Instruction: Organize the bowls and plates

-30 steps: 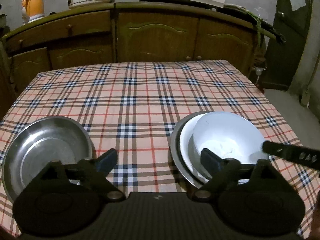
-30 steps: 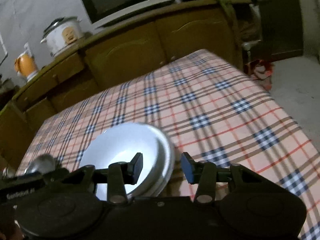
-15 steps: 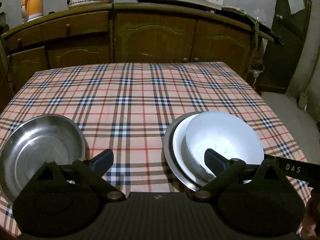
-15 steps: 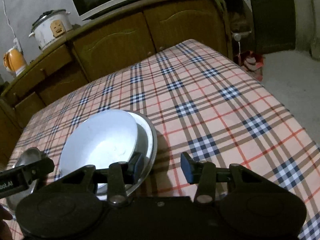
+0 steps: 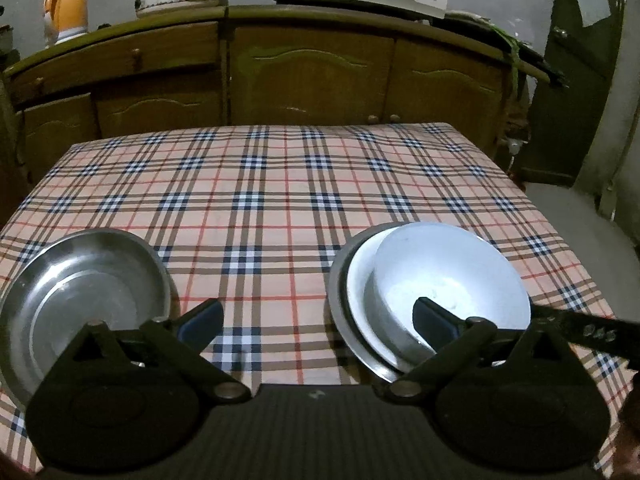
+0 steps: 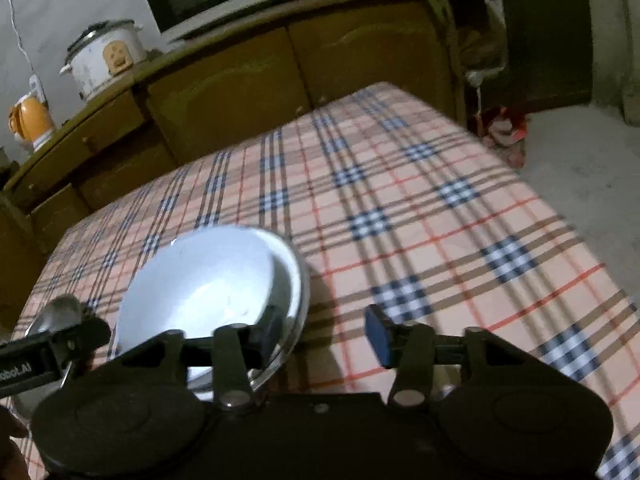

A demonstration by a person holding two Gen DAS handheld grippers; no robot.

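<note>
On plaid cloth: left claw spread wide, empty; right claw opening, off bowl

Bare checked cloth lies between steel plate and stacked bowl.

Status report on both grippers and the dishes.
Left gripper open, empty. Right gripper just opened, clear of bowl stacked on plates. Steel plate apart, left. Nothing blocking.

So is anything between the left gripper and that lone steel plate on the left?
Nothing visible. The left gripper hangs open over bare tablecloth, with the steel plate just beside its left finger. The white bowl stack sits apart, on the other side.
</note>
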